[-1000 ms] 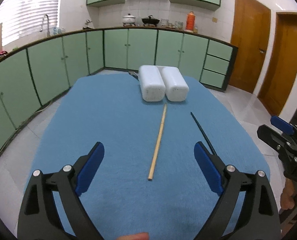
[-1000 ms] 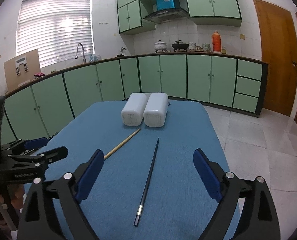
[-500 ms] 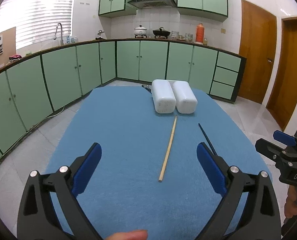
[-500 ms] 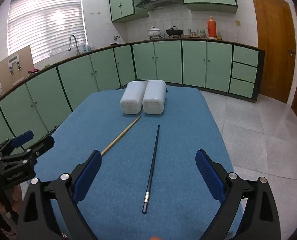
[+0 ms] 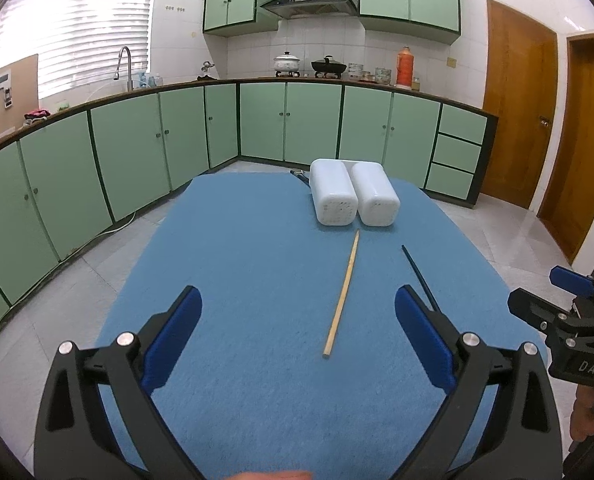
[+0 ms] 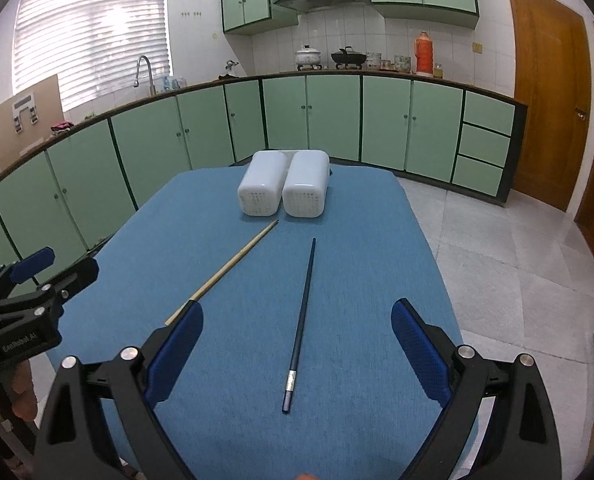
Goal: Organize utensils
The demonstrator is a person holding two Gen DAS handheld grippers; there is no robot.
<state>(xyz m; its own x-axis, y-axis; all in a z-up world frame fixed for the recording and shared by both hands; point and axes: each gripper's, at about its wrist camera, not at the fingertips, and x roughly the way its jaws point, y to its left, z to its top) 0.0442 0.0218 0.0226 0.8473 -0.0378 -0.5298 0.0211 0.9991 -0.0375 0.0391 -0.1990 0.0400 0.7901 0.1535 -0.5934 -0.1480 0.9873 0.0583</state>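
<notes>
Both grippers are spread wide, gripping nothing: the left gripper (image 5: 297,336) frames one wooden chopstick (image 5: 341,294), the right gripper (image 6: 297,350) one dark chopstick (image 6: 301,322). Beyond lie two white holders (image 6: 283,189), touching, on the blue table (image 6: 369,264).

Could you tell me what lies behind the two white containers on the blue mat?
A dark utensil end pokes out behind the white containers; the rest is hidden by them.

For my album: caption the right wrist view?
Open right gripper above a dark chopstick on the blue table.
</notes>
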